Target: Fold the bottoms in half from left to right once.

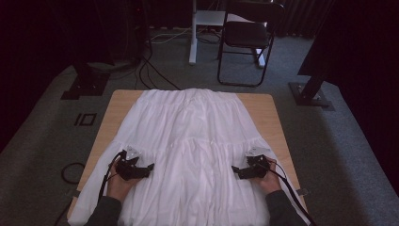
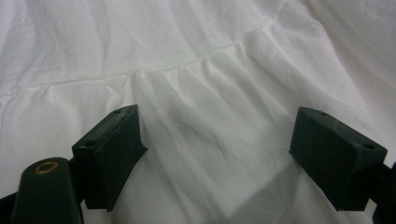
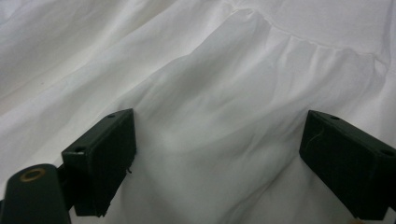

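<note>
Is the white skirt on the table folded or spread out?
Spread out: the white skirt lies flat across the table, fanning wider toward the person.

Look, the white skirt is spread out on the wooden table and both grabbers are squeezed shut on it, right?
Not quite. The white skirt is spread on the wooden table, but neither gripper is shut. The left gripper and the right gripper both have their jaws wide apart, with cloth lying loose between them. The left gripper view and right gripper view show this.
</note>
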`<state>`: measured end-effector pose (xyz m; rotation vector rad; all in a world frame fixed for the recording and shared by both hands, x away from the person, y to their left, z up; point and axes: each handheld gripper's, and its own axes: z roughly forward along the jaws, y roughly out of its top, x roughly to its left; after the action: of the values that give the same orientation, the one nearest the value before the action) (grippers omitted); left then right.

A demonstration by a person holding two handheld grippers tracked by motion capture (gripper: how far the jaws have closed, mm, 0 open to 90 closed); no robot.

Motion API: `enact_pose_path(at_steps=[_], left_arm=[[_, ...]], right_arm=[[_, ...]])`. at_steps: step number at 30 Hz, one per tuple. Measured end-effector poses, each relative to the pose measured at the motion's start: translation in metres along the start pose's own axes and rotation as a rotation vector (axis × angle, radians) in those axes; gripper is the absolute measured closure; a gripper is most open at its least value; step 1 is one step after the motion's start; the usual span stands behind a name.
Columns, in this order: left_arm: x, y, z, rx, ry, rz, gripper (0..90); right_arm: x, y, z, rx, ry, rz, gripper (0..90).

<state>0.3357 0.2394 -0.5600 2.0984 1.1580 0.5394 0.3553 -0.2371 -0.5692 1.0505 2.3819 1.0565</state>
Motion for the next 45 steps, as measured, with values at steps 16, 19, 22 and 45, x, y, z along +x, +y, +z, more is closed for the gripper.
enact_pose_path(at_steps=[16,19,22,45], left_arm=[[0.013,0.006,-0.045,-0.11,0.1,-0.033,21.2],[0.027,-0.006,-0.061,-0.094,0.171,-0.06,18.2],[0.045,-0.021,-0.072,-0.076,0.211,-0.138,15.2],[0.072,-0.066,-0.067,0.073,0.237,-0.263,1.1]], right_arm=[[0.0,0.0,0.0,0.0,-0.001,0.001,10.1],[0.0,-0.001,-0.001,-0.004,-0.002,0.001,11.5],[0.0,-0.001,-0.001,-0.006,-0.003,0.001,12.3],[0.0,-0.001,-0.002,-0.005,-0.003,0.001,12.3]])
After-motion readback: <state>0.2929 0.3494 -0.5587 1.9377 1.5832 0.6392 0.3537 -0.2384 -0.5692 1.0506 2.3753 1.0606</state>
